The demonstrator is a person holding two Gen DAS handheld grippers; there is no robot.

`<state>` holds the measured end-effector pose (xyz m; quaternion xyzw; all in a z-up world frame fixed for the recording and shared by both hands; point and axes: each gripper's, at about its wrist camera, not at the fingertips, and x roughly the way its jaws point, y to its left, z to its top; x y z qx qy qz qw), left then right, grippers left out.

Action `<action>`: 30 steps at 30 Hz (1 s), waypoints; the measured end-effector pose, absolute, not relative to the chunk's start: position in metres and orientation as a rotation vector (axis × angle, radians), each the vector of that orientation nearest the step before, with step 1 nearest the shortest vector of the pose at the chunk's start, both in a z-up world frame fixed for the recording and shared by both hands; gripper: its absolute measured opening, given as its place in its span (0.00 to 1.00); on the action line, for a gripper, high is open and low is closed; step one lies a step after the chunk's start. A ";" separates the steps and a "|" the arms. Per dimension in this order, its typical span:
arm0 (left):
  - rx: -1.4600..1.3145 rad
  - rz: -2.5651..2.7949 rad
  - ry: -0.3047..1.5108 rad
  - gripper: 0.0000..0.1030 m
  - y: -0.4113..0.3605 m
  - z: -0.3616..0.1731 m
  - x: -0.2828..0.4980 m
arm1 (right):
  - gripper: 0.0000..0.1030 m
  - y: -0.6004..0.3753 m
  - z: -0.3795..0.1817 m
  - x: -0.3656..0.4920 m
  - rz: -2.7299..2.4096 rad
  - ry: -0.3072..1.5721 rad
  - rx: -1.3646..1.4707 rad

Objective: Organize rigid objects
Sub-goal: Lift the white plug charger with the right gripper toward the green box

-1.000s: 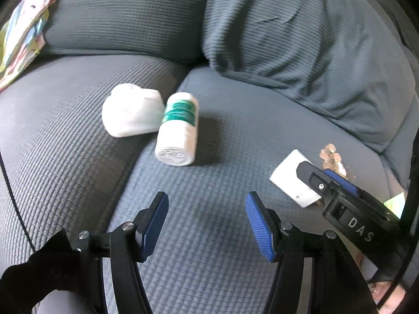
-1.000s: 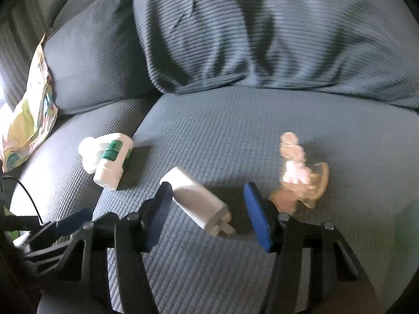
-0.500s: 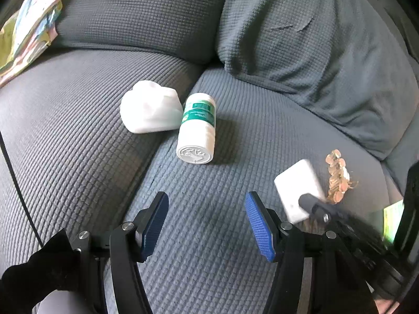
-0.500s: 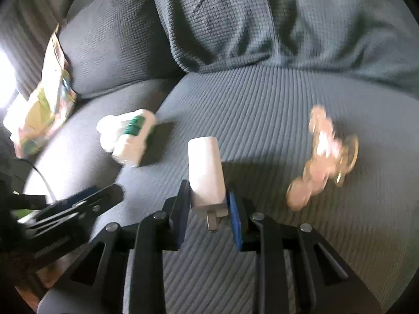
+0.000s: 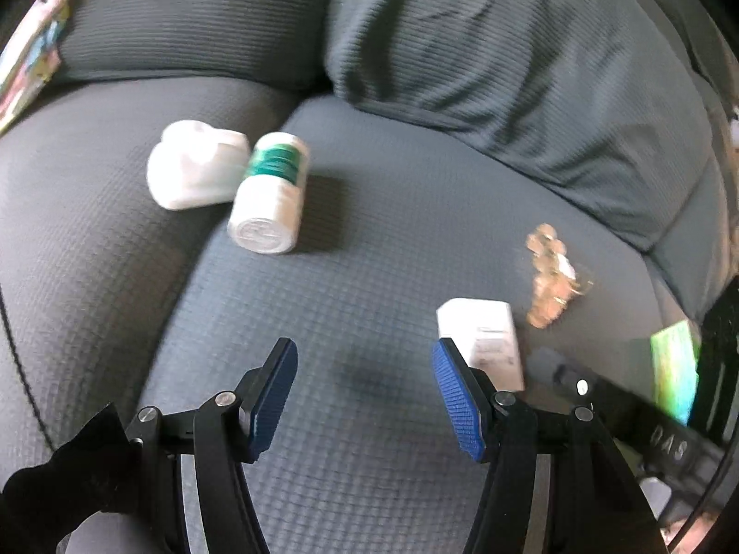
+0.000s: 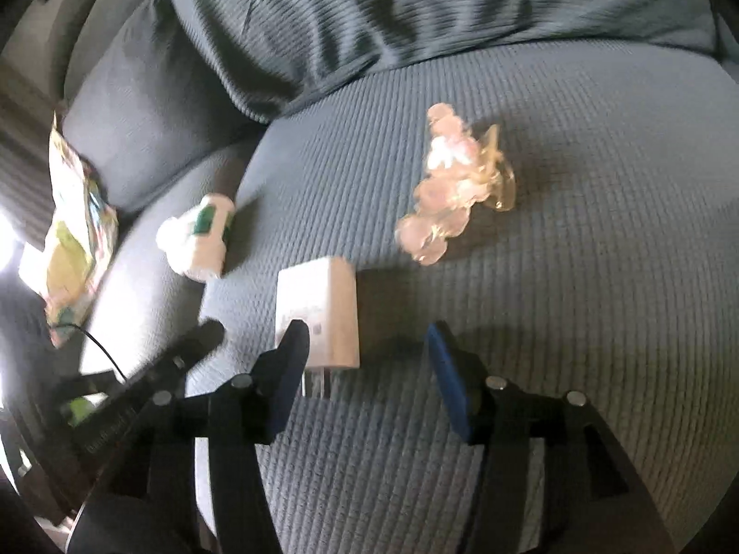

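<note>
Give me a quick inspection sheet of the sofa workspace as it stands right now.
Surface: grey ribbed sofa seat, back cushions behind.
Job's things: white charger plug lying flat, prongs toward the camera; white bottle with green label on its side, touching a white lump too blurred to identify; translucent pink-amber hair clip lying apart from the plug.
Clutter: colourful packet at the left edge of the seat.
Grippers: left hand-held gripper open, nothing between its fingers; right hand-held gripper opening, its left finger in front of the plug, pads not pressing on it.
Cables: thin black wire at lower left.
Surroundings: bright glare at far left.
</note>
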<state>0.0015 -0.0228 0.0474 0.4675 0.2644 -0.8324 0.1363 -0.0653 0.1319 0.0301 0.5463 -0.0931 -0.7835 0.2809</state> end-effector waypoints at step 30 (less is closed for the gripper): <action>1.485 -2.611 0.816 0.37 0.031 0.059 -0.019 | 0.42 0.104 0.017 -0.078 -1.936 -0.305 1.404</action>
